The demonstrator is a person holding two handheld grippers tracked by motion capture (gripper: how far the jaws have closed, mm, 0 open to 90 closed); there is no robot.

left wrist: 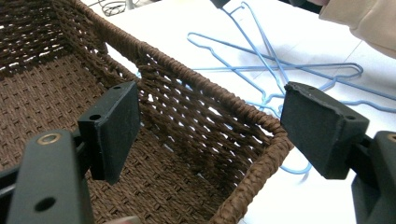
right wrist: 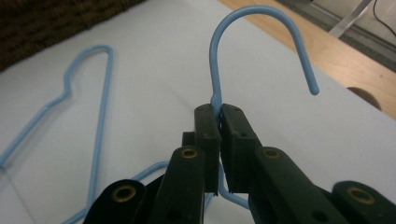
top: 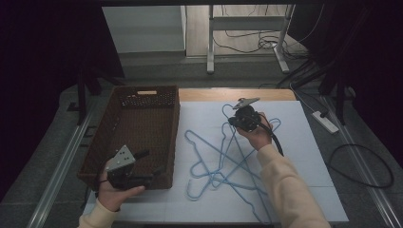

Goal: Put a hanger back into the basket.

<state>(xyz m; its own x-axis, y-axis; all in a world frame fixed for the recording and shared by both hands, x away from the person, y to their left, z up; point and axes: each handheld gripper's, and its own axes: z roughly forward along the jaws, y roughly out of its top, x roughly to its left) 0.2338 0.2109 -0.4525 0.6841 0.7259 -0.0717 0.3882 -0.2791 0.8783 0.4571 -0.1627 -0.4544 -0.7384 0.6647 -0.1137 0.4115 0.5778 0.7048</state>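
Several light-blue wire hangers (top: 211,164) lie tangled on the white table top (top: 309,156), just right of a brown wicker basket (top: 176,123). My right gripper (top: 233,121) hovers over the far part of the heap. Its jaws are pressed together on one blue hanger (right wrist: 214,70) at the neck just under its hook, which curves up beyond the right gripper (right wrist: 219,109). My left gripper (top: 151,164) is held at the basket's near right corner. In the left gripper view the left gripper (left wrist: 210,98) stands open astride the basket rim (left wrist: 261,126) without touching it.
Another hanger (right wrist: 100,116) lies flat to the left of the held one. A wooden strip (top: 237,94) borders the table's far edge. On the floor at the right are a power strip (top: 325,121) and cables (top: 361,166). Desk legs (top: 209,38) stand beyond the table.
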